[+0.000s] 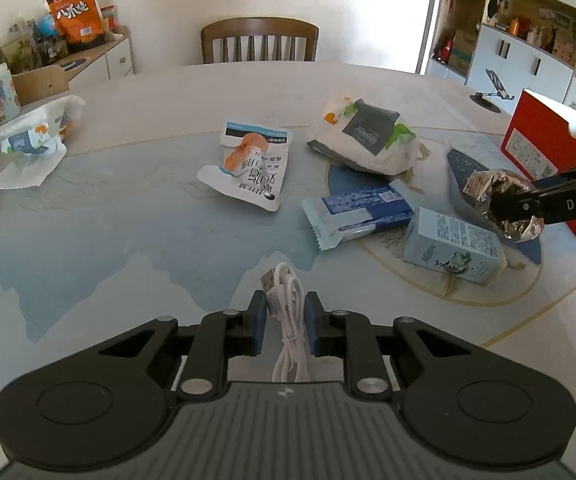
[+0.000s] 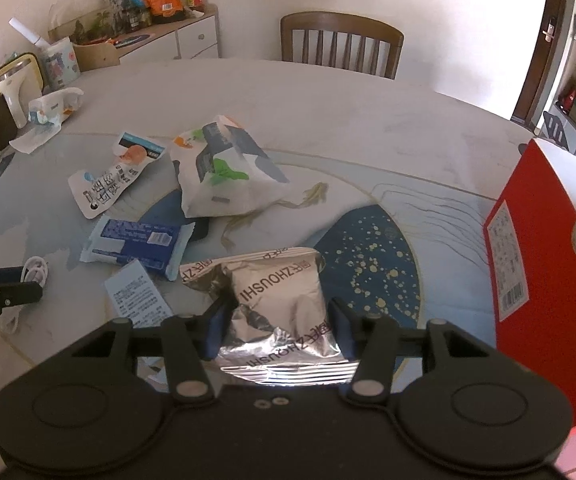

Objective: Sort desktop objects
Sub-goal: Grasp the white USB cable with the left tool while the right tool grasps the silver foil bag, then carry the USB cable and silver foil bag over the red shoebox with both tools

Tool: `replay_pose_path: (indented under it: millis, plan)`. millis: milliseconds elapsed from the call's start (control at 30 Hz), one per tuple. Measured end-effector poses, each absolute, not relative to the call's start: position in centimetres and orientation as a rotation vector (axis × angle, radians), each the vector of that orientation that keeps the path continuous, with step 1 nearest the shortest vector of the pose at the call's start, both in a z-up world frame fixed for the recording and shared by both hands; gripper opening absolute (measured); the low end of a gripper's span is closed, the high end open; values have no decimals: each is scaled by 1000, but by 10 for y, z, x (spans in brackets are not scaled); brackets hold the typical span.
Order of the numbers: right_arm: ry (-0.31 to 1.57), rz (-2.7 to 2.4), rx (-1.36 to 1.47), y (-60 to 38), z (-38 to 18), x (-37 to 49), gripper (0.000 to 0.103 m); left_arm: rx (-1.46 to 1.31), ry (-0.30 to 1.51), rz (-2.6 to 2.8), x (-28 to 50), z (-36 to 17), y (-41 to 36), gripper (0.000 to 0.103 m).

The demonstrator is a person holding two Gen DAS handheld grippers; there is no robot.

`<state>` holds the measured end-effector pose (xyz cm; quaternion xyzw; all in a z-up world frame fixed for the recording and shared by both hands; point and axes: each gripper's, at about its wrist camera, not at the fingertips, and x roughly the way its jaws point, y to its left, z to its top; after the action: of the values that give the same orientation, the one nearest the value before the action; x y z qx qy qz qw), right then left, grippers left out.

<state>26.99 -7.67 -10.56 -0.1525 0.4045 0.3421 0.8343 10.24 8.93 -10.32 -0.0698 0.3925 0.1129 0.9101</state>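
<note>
My left gripper point(image 1: 285, 308) is shut on a coiled white USB cable point(image 1: 288, 312) near the table's front edge; it also shows in the right wrist view point(image 2: 33, 270). My right gripper point(image 2: 279, 316) is shut on a silver foil snack packet point(image 2: 279, 304), next to the red box point(image 2: 544, 292); the packet also shows in the left wrist view point(image 1: 500, 204). On the table lie a white snack pouch point(image 1: 247, 168), a white plastic bag point(image 1: 368, 136), a blue wrapped packet point(image 1: 360, 212) and a pale blue carton point(image 1: 454, 246).
The red box point(image 1: 548, 152) stands open at the table's right edge. A crumpled tissue pack point(image 1: 35, 140) and a mug lie far left. A wooden chair point(image 1: 259, 40) stands behind the table. A sideboard point(image 1: 87, 56) with clutter is at back left.
</note>
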Motion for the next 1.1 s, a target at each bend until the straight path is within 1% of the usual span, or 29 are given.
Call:
replay_pose_path:
  millis: [333,367,400,733,1100]
  plan:
    - [840,697,-297,-90,-91,263,52,-141,781,207,102,-88,82,18]
    - [838,692,-294,-91,-89,262,52,-141,778,204,102,-86,82,11]
    - [838,687,-293,-92,-87,261,52,-145,774,197,101,-84,81,7]
    - [821,635,-253,-110,-65,255,52,-146,738,163,99,-68,79,7]
    - [812,603,-201,-134,-39,244,52,-137,686,78,104,-28,61,7]
